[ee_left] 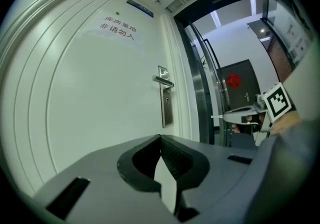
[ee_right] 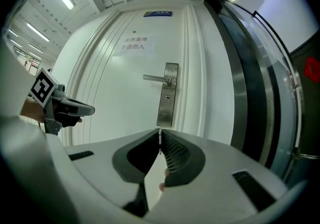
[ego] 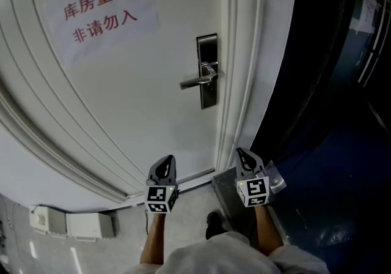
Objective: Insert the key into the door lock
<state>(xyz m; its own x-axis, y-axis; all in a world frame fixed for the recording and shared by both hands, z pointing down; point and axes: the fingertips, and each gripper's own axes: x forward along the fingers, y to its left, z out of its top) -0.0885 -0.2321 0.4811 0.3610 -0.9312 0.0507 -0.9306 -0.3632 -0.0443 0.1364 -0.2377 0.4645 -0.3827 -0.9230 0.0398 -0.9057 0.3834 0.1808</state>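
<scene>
Approach step: the right gripper (ee_right: pixel 160 132) is pinching the key (ee_right: pixel 160 142); the left gripper (ee_left: pixel 161 137) is closed, empty. Next comes aiming at the far lock (ee_right: pixel 167 99).

I see a pale grey floor (ego: pixel 125 233) below; low white boxes (ego: pixel 72 224) lie on it at the left, and a dark shoe (ego: pixel 214 224) stands near the middle.

Painted door, metal fittings

The door (ego: pixel 122 101) is smooth, satin white; on it a matt paper sign (ego: pixel 101 13), a brushed-metal lock plate (ego: pixel 208 71) and a shinier handle (ego: pixel 197 81). Right of the door, glossy dark glass (ego: pixel 324 46). The right gripper (ego: pixel 243 154) is matt grey plastic with ribbed black pads (ee_right: pixel 175 155).
</scene>
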